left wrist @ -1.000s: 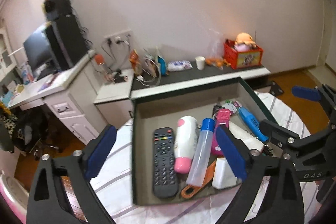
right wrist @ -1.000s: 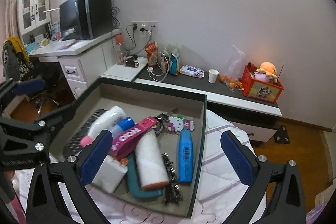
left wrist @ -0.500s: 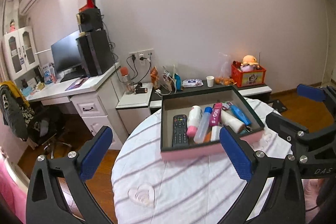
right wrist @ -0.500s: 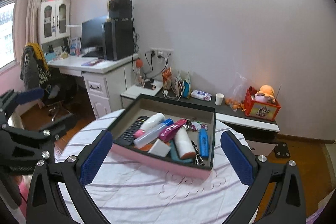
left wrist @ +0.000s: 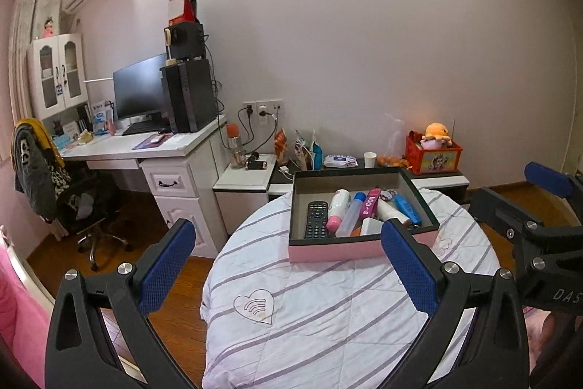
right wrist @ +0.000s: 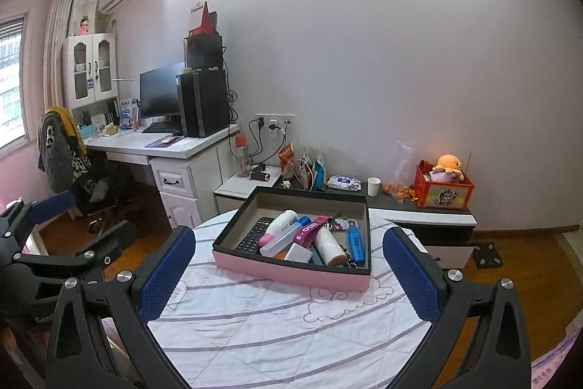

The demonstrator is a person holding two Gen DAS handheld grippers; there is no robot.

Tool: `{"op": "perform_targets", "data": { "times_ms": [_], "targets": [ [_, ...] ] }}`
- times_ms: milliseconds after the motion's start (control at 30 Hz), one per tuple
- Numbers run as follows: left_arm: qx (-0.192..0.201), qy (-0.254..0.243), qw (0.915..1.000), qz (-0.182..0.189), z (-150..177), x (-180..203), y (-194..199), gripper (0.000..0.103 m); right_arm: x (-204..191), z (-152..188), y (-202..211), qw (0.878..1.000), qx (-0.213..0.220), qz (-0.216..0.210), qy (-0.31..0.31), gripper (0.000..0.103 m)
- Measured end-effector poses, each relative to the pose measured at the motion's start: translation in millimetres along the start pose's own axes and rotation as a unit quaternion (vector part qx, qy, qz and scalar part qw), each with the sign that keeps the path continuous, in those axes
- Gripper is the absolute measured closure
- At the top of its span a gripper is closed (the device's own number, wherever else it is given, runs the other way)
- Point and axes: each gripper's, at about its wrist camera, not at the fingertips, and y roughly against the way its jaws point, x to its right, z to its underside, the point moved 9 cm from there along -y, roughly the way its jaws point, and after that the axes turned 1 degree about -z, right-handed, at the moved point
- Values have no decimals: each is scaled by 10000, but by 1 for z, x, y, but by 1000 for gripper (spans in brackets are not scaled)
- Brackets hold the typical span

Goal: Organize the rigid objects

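A pink box (left wrist: 360, 249) with a dark rim sits at the far side of the round table (left wrist: 328, 316); it also shows in the right wrist view (right wrist: 291, 270). In it lie a black remote (left wrist: 315, 214), a white and pink bottle (left wrist: 337, 208), a clear tube with a blue cap (left wrist: 350, 214), a pink tube (right wrist: 311, 229), a blue marker (right wrist: 355, 245) and other small items. My left gripper (left wrist: 288, 272) is open and empty, well in front of the box. My right gripper (right wrist: 288, 276) is open and empty, also well back from the box.
The table has a white striped cloth. Behind it stand a white desk (left wrist: 145, 148) with a monitor and computer tower, a low dark cabinet (right wrist: 400, 206) with a paper cup, snacks and a red toy box (right wrist: 442, 192), and an office chair (left wrist: 76, 203) at the left.
Both grippers have pulled far back and up from the box, which now looks small on the table. Both stay open and empty.
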Motion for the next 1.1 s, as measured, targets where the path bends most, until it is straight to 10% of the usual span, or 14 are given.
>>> {"op": "perform_targets", "data": {
  "times_ms": [1100],
  "targets": [
    [-104, -142, 9998, 14, -61, 31, -118, 0, 37, -57, -87, 9997, 22, 102, 229, 0]
  ]
}}
